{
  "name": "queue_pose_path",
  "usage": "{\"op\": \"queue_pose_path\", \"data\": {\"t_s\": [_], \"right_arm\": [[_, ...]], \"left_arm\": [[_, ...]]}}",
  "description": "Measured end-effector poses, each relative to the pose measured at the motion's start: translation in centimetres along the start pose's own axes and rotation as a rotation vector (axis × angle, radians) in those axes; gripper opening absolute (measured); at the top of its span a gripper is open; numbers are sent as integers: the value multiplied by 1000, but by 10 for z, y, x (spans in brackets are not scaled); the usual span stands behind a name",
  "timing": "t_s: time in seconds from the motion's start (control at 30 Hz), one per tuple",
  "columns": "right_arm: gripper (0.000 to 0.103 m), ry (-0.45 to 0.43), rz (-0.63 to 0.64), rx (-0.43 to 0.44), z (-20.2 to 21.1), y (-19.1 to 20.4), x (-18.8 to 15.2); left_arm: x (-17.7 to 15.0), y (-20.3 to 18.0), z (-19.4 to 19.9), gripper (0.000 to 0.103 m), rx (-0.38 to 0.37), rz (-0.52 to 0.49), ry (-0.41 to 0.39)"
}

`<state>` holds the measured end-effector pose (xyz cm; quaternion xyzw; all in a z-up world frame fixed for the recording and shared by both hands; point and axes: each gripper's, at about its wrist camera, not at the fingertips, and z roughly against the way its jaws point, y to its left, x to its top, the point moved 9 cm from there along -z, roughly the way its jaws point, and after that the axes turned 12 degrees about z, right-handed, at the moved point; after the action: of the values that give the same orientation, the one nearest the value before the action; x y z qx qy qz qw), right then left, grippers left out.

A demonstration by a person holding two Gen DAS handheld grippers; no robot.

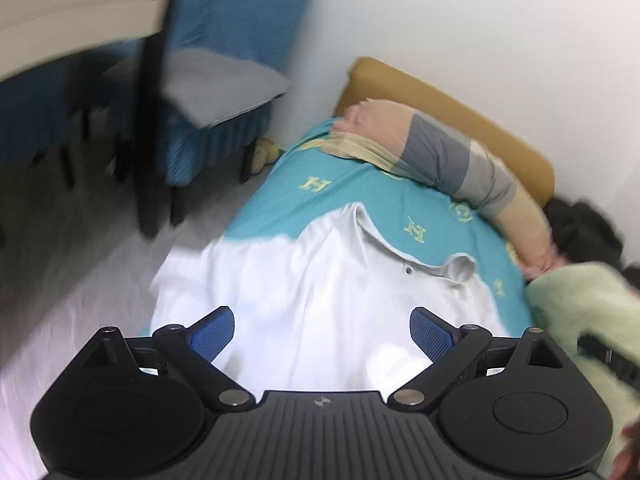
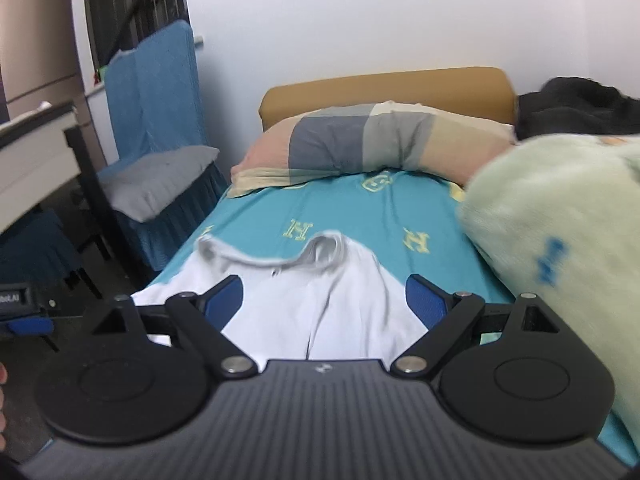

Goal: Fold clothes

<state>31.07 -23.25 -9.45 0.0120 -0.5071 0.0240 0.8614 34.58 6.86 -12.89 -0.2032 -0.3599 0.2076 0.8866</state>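
Note:
A white collared shirt [image 1: 304, 296] lies spread on the teal bed sheet [image 1: 360, 196], its grey collar [image 1: 460, 268] with a button pointing toward the pillow. My left gripper [image 1: 322, 330] hovers above the shirt's lower part, jaws wide apart, nothing between the blue pads. In the right wrist view the same shirt [image 2: 320, 304] lies below my right gripper [image 2: 324, 300], which is also open and empty. The collar [image 2: 272, 258] curls up just beyond its fingertips. The left gripper's body [image 2: 24, 312] shows at the left edge of that view.
A patchwork pillow [image 2: 372, 140] lies against the tan headboard [image 2: 384, 88]. A pale green fleece blanket [image 2: 560, 232] is heaped on the bed's right side, dark clothing [image 2: 576, 104] behind it. A blue-covered chair [image 2: 160, 128] with a grey cushion and a desk [image 2: 36, 152] stand left.

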Motion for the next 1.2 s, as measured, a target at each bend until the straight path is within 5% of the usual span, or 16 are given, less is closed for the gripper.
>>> {"op": "queue_pose_path", "data": {"t_s": [0.2,0.43,0.63,0.8,1.0,1.2], "right_arm": [[90,10,-41,-1,110,12,-67],[90,38,-159,15,158,-3,-95],[90,68,-225,-33,137,-18,-126],[90,105,-216,-49,103,-26,-141],[90,135,-159,-72,63,-25,-150],[90,119,-120,-129,36,-28,-152]], "left_arm": [[2,47,45,91,35,219,31],[9,76,34,89,29,341,37],[-16,125,-27,70,62,526,102],[-6,163,-67,66,36,652,18],[21,172,-113,43,15,556,-42],[45,171,-160,41,63,441,5]]}}
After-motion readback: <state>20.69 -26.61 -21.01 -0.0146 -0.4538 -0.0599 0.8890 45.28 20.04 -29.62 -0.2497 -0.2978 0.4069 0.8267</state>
